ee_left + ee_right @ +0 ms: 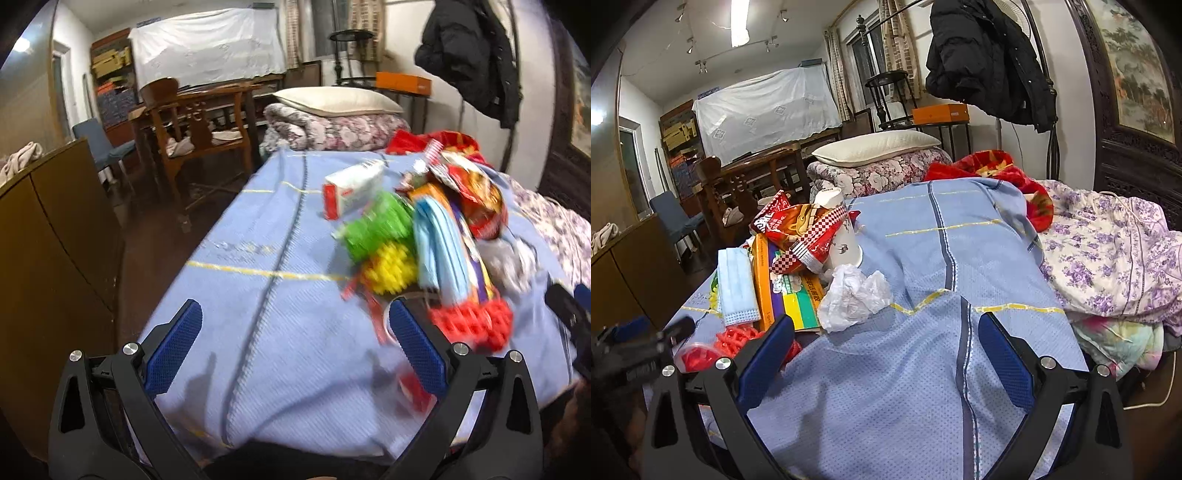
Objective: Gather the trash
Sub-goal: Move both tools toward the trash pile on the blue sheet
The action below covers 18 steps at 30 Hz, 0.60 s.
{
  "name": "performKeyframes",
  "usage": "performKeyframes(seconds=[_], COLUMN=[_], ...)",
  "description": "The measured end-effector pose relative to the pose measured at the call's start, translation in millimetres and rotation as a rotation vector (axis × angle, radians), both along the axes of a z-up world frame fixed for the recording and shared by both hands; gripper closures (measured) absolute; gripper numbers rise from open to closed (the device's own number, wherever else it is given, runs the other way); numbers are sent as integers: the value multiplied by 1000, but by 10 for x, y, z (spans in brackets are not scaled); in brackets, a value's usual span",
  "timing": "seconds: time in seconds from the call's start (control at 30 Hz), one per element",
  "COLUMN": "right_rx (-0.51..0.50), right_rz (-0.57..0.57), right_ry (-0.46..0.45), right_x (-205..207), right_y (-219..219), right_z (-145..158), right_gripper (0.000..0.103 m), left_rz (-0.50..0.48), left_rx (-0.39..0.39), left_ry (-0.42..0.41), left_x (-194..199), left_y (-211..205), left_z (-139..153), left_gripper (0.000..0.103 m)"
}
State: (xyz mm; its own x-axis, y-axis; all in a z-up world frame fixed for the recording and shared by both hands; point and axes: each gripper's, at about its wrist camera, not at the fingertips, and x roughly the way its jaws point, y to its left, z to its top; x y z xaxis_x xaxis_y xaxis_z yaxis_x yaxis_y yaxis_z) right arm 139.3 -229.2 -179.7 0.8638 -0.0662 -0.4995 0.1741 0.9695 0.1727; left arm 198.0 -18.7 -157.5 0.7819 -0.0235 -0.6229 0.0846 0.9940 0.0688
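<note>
A heap of trash lies on the blue bed cover [258,295]. In the left wrist view it holds a white and red carton [351,192], green [380,229], yellow [388,269] and red [476,325] plastic pieces, a blue face mask [432,240] and a red snack bag [476,199]. My left gripper [295,321] is open and empty, left of the heap. In the right wrist view I see the mask [737,284], the snack bag [801,229], an orange box [786,291], a paper cup [846,243] and crumpled white plastic [853,295]. My right gripper [886,332] is open and empty over the cover [923,369], right of the heap.
A folded floral quilt with a pillow [875,147] lies at the bed's far end. A purple floral blanket [1108,258] is piled on the right. A wooden chair [192,122] and a brown cabinet [48,240] stand left of the bed. A black coat [986,59] hangs behind.
</note>
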Motion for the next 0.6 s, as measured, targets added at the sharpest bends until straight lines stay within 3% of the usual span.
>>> performKeyframes(seconds=[0.13,0.27,0.33,0.43,0.6], right_rx=[-5,7,21,49,69], right_rz=[1,-10,-20,-27,-24], right_ry=[-22,-29,-33,-31,-18], right_x=[-29,-46,-60,-58,-31], right_y=[13,-22,-63,-124,-147], right_z=[9,15,16,2,-27], right_gripper=[6,6,6,6,6], left_rz=[-24,-103,-102,-127,-68], left_rx=[-6,24,38,16,44], left_ry=[-20,-10,-58,-46,-59], left_x=[-164,-410,-511,-492,-308], left_y=[35,-85,-134,-153,-162], left_z=[107,25,3,21,-58], left_gripper=[6,6,7,7,6])
